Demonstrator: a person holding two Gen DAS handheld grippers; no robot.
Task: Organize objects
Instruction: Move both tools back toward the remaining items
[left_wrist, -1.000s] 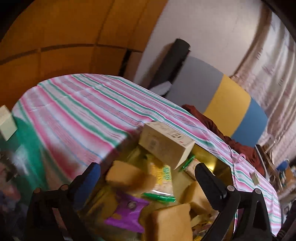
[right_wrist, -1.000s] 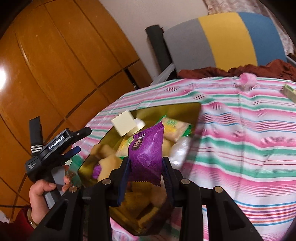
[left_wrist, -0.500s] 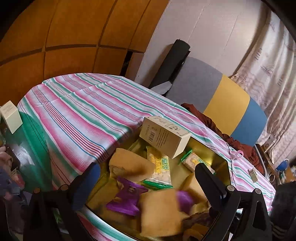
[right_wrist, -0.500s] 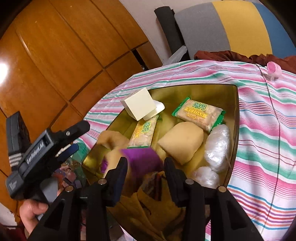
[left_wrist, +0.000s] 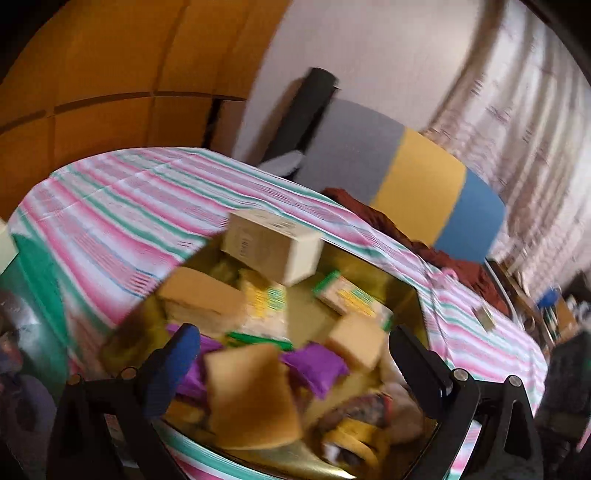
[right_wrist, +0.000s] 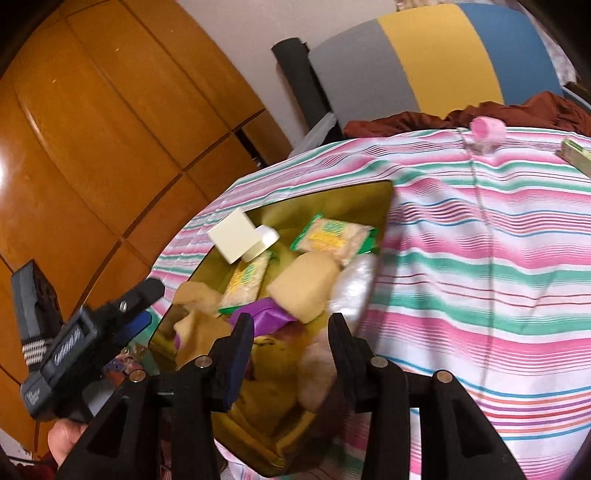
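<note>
A gold tin (right_wrist: 334, 201) (left_wrist: 406, 295) sits on the striped tablecloth, full of snacks. Inside lie a purple packet (right_wrist: 266, 314) (left_wrist: 314, 365), tan buns (right_wrist: 304, 284) (left_wrist: 255, 391), green-edged cracker packs (right_wrist: 334, 236) (left_wrist: 343, 295) and a cream box (right_wrist: 231, 238) (left_wrist: 271, 247). My right gripper (right_wrist: 291, 325) is open and empty just above the purple packet. My left gripper (left_wrist: 291, 343) is open and empty over the tin's near end; it also shows at the left of the right wrist view (right_wrist: 136, 306).
A pink roll (right_wrist: 487, 133) and a small green box (right_wrist: 576, 153) lie on the cloth (right_wrist: 480, 277) beyond the tin. A grey, yellow and blue cushion (right_wrist: 424, 62) and a brown cloth (right_wrist: 498, 114) stand behind the table. Wooden panels (right_wrist: 110, 129) are at the left.
My right gripper opened and dropped the purple packet into the tin, where it now lies. Both views shifted a little over the tin.
</note>
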